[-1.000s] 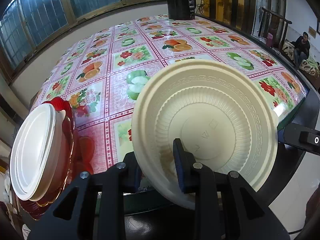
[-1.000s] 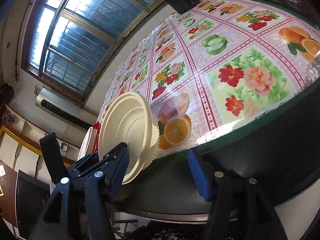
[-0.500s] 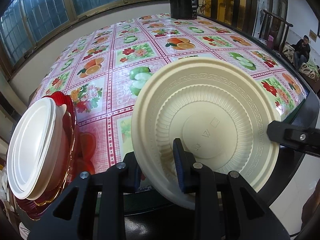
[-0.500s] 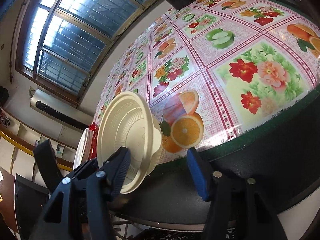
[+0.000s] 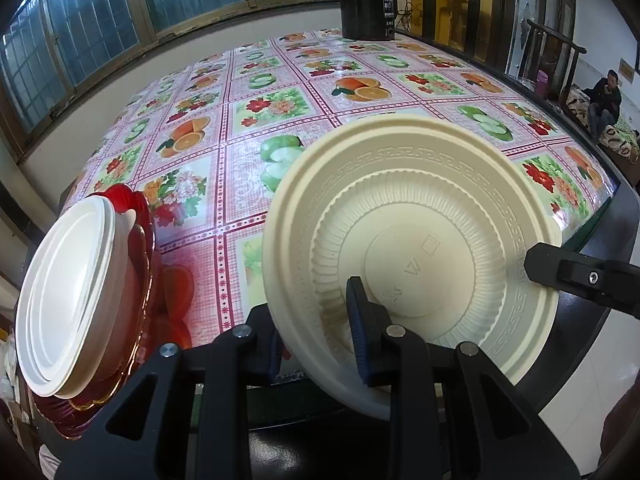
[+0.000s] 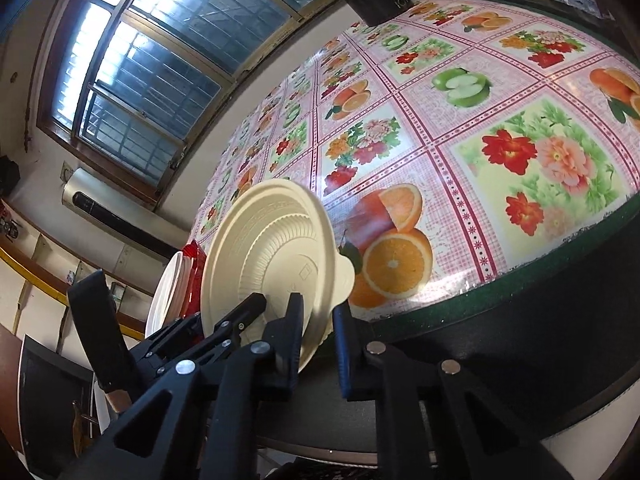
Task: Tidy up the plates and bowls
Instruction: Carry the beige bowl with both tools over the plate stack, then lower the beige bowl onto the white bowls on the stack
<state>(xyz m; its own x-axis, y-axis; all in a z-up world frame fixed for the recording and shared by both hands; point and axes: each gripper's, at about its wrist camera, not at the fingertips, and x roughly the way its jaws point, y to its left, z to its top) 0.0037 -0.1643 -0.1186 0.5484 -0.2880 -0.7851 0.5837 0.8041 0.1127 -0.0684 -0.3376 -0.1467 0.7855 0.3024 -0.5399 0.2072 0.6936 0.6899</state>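
Note:
My left gripper is shut on the near rim of a cream plastic bowl, held tilted above the table's front edge. The bowl also shows in the right wrist view. My right gripper has closed in around the bowl's opposite rim, one finger on each side of it; its finger shows at the bowl's right edge in the left wrist view. A stack of white bowls sits on red plates at the table's near left.
The round table carries a fruit-and-flower cloth. A black appliance stands at the far edge. A chair and a seated person are at the right. Windows run along the back wall.
My right gripper has moved left to the bowl and narrowed its fingers around the bowl's rim. The left gripper holds the bowl in nearly the same place.

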